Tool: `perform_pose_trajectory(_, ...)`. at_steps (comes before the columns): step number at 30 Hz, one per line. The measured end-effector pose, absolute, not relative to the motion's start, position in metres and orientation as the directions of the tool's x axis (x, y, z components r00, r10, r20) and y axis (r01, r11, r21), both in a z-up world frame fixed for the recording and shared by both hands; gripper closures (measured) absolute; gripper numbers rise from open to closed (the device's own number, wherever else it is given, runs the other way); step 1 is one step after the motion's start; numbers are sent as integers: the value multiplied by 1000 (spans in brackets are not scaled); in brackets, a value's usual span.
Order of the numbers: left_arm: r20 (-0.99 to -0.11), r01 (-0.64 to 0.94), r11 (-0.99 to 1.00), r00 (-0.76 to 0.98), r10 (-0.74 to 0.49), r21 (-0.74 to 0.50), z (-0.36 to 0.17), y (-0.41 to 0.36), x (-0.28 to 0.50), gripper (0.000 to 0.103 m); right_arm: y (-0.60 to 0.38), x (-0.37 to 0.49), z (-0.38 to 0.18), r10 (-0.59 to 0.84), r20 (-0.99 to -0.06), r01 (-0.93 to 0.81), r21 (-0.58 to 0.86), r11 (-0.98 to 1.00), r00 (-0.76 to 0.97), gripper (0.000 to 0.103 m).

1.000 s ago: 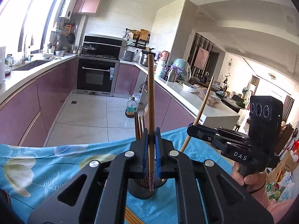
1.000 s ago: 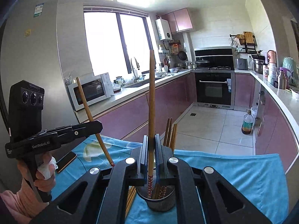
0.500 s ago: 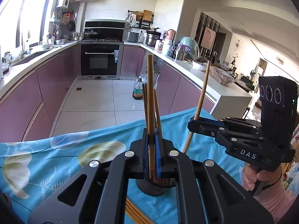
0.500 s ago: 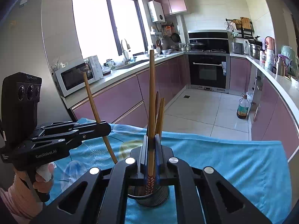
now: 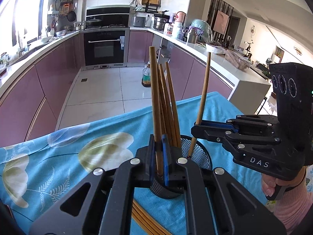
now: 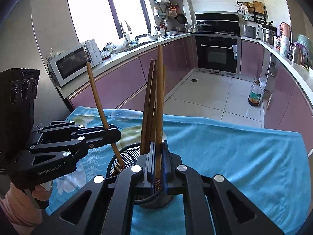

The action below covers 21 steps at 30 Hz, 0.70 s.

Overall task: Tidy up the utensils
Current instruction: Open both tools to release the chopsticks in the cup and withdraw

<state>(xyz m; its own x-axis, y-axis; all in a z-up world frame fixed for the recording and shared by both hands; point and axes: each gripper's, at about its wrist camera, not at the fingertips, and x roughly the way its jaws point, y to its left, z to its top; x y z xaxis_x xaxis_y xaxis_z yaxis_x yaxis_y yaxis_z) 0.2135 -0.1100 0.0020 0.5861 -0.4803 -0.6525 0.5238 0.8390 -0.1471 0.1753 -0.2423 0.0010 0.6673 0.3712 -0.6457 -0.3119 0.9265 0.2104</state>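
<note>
Chopsticks were the job: each gripper had one clamped upright, tips down into the black mesh holder. Left gripper jaws were pressed together on a chopstick, a round wooden stick whose lower end sat inside the holder's rim. Right gripper jaws pinched a second chopstick, same brown wood, with a red-patterned band near its tip; tip was inside the holder too. In the left wrist view the right gripper held its stick tilted, tip just past the rim.

Holder: cylindrical wire mesh cup with a solid dark base, standing on the counter. It already held three more wooden chopsticks, leaning and fanned apart at the top.

Counter was covered by a turquoise cloth with a pale flower and leaf print, slightly rumpled. A few loose chopsticks lay flat on the cloth just in front of the holder, partly hidden under the left gripper body.

Person's hands in pink sleeves gripped both handles. Grippers were black plastic with silver screw heads and blue pads.
</note>
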Motion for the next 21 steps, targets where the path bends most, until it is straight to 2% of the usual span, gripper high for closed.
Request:
perform_pose_trajectory(6,-661,507,847,582,-474,-161,-1,-110,219,95,-243,178,0,369,-647,-304,216,928,668,95)
perform_pose_trajectory(9,-657,500,851,591,-469,-158,-2,-108,218,95,-244,175,1,376,-638,-302,226,926,672,86)
perform_pose_trajectory(17,-626,470,870,636,-451,-149,0,-93,201,81,-247,166,7,380,-612,-302,232,925,693,77)
perform_pose_trajectory(21,-604,450,884,671,-429,-128,3,-80,184,75,-248,152,9,387,-597,-311,232,922,702,76)
